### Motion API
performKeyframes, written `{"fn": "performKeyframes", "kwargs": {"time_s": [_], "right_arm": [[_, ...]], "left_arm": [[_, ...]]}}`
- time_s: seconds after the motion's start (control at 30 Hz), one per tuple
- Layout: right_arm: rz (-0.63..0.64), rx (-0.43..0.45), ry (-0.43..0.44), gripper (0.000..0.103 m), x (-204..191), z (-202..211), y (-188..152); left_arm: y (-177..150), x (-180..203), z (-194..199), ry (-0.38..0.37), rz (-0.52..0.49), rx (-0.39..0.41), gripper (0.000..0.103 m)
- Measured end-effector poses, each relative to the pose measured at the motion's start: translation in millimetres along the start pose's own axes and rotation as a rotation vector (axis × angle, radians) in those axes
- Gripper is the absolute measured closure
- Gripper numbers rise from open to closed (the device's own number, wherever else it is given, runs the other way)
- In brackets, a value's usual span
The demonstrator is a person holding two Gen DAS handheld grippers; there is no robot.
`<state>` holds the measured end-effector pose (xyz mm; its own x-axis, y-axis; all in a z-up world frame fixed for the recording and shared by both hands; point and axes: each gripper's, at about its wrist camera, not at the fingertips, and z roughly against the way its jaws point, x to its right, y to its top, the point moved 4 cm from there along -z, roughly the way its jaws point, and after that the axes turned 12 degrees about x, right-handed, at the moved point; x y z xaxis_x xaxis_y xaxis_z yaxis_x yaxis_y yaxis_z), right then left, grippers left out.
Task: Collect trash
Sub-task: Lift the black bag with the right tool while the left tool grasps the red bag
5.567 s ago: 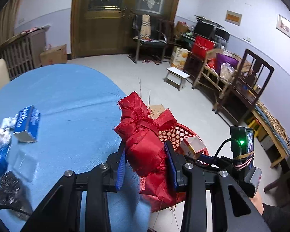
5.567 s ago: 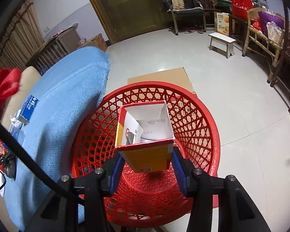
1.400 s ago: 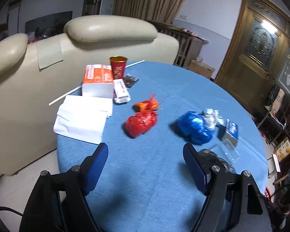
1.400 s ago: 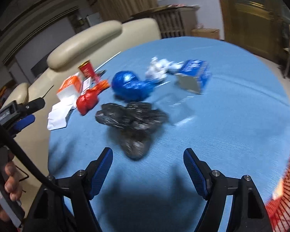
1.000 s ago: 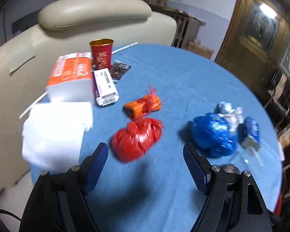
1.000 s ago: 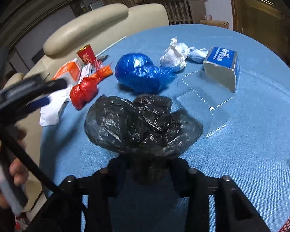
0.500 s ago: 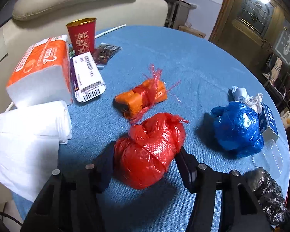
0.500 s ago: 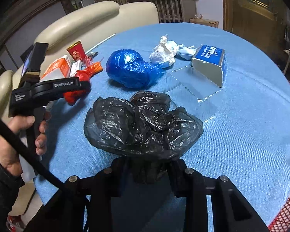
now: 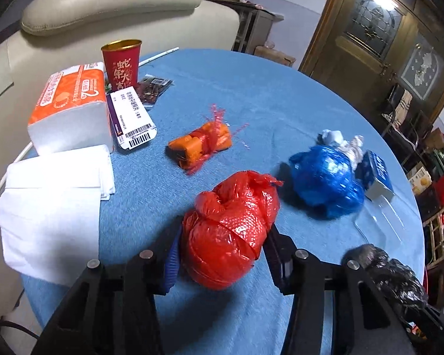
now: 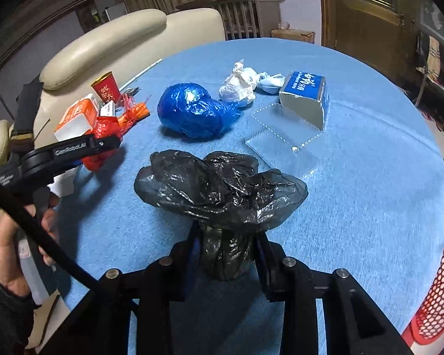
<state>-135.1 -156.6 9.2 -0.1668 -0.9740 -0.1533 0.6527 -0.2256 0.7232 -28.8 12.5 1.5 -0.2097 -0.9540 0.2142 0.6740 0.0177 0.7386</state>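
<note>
The left gripper (image 9: 222,254) holds the red bag (image 9: 231,230) between its jaws, its knot toward 1 o'clock, with bare cloth (image 9: 251,94) beyond. The right gripper (image 10: 226,254) clamps the black bag (image 10: 222,189) by its lower part; its long axis runs 9 to 3 o'clock. The basket (image 10: 438,290) sits past the table edge at 4 o'clock.

The round bench (image 9: 281,94) wears a matt blue woven cloth with a fine ribbed grain, and on it the crumpled red plastic bag (image 9: 231,233), the crumpled blue plastic bag (image 9: 325,183) and the wrinkled black plastic bag (image 10: 222,186) are thin, glossy film. The red paper cup (image 9: 121,65) has a shiny gold-foil rim, the folded white tissues (image 9: 53,195) look soft and matt, and the clear plastic tray (image 10: 281,139) is smooth and glossy.
</note>
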Motion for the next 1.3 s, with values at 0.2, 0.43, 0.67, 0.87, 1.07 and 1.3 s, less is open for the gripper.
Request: {"fn": "performKeyframes", "kwargs": {"time_s": [0.2,0.43,0.67,0.87,1.07,1.3], "right_arm": [[0.056,-0.008,0.004,0.047,-2.0,2.1,-5.6],[0.148,0.016,0.021,0.028,-5.3,-21.7,7.7],[0.074,0.042,0.113,0.064,2.7,-4.5,2.3],[-0.048,0.095,0.109,0.064,38.8,33.9,-3.0],[-0.149,0.157,0.066,0.064,81.2,68.9,-6.6],[-0.223,0.206,0.002,0.064,122.3,94.7,-10.9]], "left_arm": [[-10.3,10.2,13.8,0.007,-0.018,0.004,0.051],[-16.9,14.9,25.6,0.053,-0.019,0.015,0.051],[-16.1,36.6,47.3,0.074,-0.055,0.042,0.051],[-22.0,88.1,59.7,0.019,-0.125,0.046,0.051],[-28.3,134.6,68.0,-0.038,-0.187,0.044,0.051],[-34.9,186.5,75.0,-0.091,-0.273,0.046,0.051]]}}
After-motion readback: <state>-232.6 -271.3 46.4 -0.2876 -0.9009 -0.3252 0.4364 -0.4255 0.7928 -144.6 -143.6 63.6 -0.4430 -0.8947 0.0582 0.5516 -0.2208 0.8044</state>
